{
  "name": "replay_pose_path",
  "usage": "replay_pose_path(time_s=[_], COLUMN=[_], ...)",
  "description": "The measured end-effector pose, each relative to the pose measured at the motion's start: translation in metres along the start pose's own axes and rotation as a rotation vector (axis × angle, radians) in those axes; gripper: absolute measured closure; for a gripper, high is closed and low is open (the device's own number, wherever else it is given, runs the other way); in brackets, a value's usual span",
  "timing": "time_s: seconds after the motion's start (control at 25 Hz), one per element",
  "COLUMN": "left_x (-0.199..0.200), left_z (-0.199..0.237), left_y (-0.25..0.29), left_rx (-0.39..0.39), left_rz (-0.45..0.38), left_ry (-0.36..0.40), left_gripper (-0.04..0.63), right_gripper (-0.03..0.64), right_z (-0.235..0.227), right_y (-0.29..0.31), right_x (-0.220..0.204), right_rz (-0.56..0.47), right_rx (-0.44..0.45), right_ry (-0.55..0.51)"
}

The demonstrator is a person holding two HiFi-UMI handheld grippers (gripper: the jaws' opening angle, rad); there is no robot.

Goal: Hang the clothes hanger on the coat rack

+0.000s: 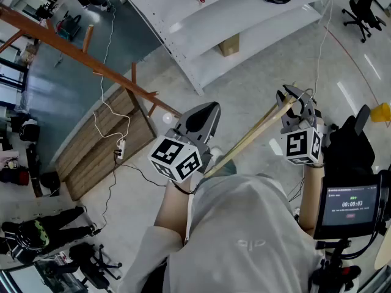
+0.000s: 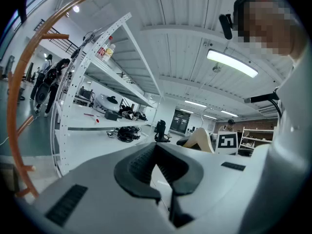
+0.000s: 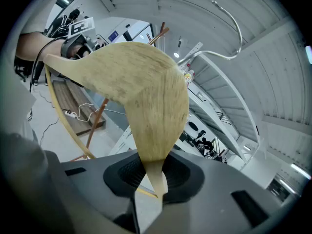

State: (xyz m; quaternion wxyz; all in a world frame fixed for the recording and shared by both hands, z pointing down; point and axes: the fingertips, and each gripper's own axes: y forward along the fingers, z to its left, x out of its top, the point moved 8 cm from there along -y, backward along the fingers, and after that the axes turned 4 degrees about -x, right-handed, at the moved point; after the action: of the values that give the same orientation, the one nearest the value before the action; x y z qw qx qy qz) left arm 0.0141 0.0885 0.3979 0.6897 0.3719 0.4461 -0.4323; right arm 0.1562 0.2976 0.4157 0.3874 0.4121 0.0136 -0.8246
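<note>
Wooden hanger (image 3: 141, 96) in right gripper (image 3: 153, 178)

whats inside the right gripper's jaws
One end of the wooden hanger, pinched by the right gripper. The wood itself covers where the jaws press on it.

Pale wooden clothes hanger (image 3: 146, 96) with metal hook, one arm tip clamped in the right gripper (image 3: 152, 182), held slanting, apart from and right of the brown wooden coat rack (image 1: 73, 52).

You stood on a pale floor (image 1: 244, 96): white shelving (image 1: 244, 23) ahead, a wooden platform (image 1: 104, 145) at your left, a black office chair (image 1: 363, 8) far right, a strip light (image 2: 231, 63) overhead.
</note>
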Motion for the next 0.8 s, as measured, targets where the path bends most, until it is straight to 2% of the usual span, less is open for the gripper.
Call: replay_pose_path(time_s=[0.28,0.52,0.64,0.8], left_x=[0.042,0.054,0.057,0.074], left_z=[0.076,0.112,0.110,0.093], left_y=[0.006,0.022,0.018,-0.011], left_rx=[-0.030,0.020,0.056,0.109], left_rz=[0.010,0.001,-0.013,-0.042], left_ry=[0.009,-0.007,-0.018,-0.026], left_gripper=[0.594,0.594,0.594,0.594], right_gripper=[0.525,0.525,0.525,0.525], right_z=[0.002,-0.005,-0.006,-0.006], right_y=[0.082,0.143,0.151,0.142], right_x=[0.047,0.066,0.075,0.108], right_rz=[-0.011,-0.060,-0.092,-0.138], right_rx=[-0.013,0.062,0.102,0.157], right_ry=[0.013,-0.020,-0.041,-0.070])
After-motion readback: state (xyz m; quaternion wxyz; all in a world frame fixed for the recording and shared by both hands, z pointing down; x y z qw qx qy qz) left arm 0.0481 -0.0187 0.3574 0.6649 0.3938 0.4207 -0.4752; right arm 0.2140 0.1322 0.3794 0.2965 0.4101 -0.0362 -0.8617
